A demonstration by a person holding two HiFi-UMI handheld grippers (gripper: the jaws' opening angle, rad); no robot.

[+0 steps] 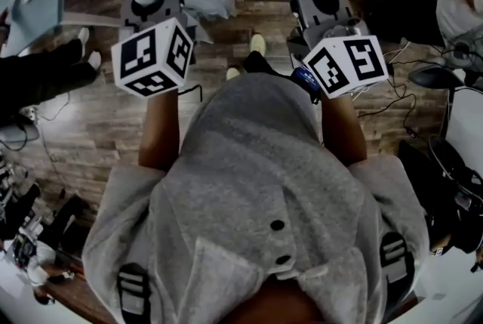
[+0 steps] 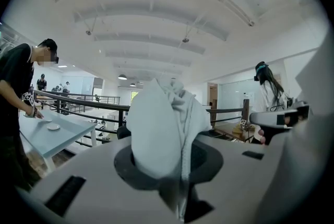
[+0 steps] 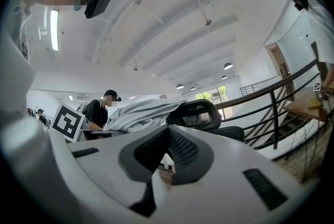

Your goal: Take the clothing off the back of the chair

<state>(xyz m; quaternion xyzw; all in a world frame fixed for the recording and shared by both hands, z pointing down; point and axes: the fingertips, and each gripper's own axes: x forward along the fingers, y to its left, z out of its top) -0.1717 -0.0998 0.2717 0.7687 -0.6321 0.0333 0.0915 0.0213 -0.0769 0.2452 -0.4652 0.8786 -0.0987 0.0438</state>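
The clothing [image 2: 162, 124], a pale bunched garment, is pinched in the left claw [image 2: 168, 164], whose jaws are pressed nearly together on a thick fold of it. In the head view it hangs at the top left of the frame, above the wooden floor [image 1: 98, 126]. In the right gripper view what looks like its far part lies just beside the headrest of the chair [image 3: 206, 113], mid-frame; I cannot tell whether it touches. The right claw [image 3: 166, 139] is closed on nothing.

The whole weight likely hangs from that one fold, so the cloth could creep out of the pinch and drop. If a sleeve or hem is caught on the headrest, pulling away would probably drag or tip the chair, or wrench the fold free. A trailing end might sweep the floor and snag the cables [image 1: 377, 107] at the right. A person in black [image 1: 38, 77] stands near the left edge and could be brushed.
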